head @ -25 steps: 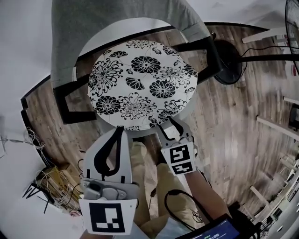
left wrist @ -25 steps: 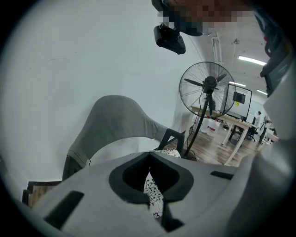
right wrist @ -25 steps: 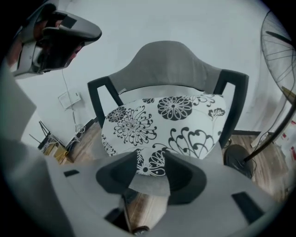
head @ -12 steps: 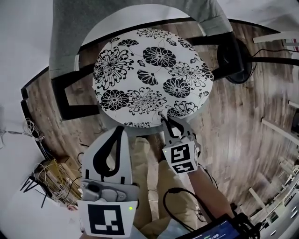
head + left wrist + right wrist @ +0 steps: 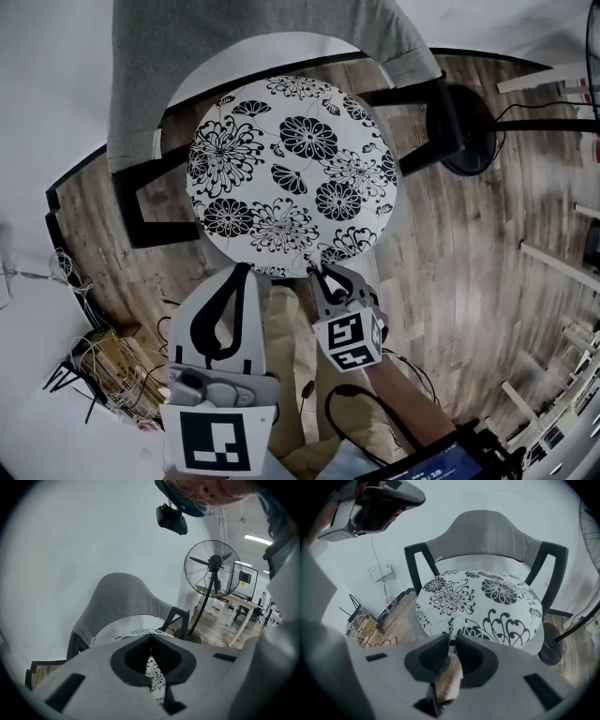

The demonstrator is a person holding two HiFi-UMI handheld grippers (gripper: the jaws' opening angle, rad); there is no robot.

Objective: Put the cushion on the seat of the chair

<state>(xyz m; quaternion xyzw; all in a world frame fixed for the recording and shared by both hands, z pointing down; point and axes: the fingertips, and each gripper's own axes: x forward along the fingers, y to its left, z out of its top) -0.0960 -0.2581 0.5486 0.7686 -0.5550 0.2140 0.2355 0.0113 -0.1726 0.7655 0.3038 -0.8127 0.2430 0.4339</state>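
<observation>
— Wooden floor (image 5: 450, 244) underfoot. Floral cushion (image 5: 291, 169) on seat of grey chair (image 5: 253, 56), slightly off-centre. Soft, light?
— Likely; floppy, not slippery. Closing the right gripper (image 5: 319, 272) on its near rim: best hold. Left gripper (image 5: 247, 269) pressed together, empty.

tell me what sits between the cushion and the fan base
The chair's black arm frame stands between the cushion and the fan base; the head view shows it most clearly.

Grey chair (image 5: 187, 66) on wood floor (image 5: 469, 244), floral cushion (image 5: 291, 178) lying on its seat
</observation>
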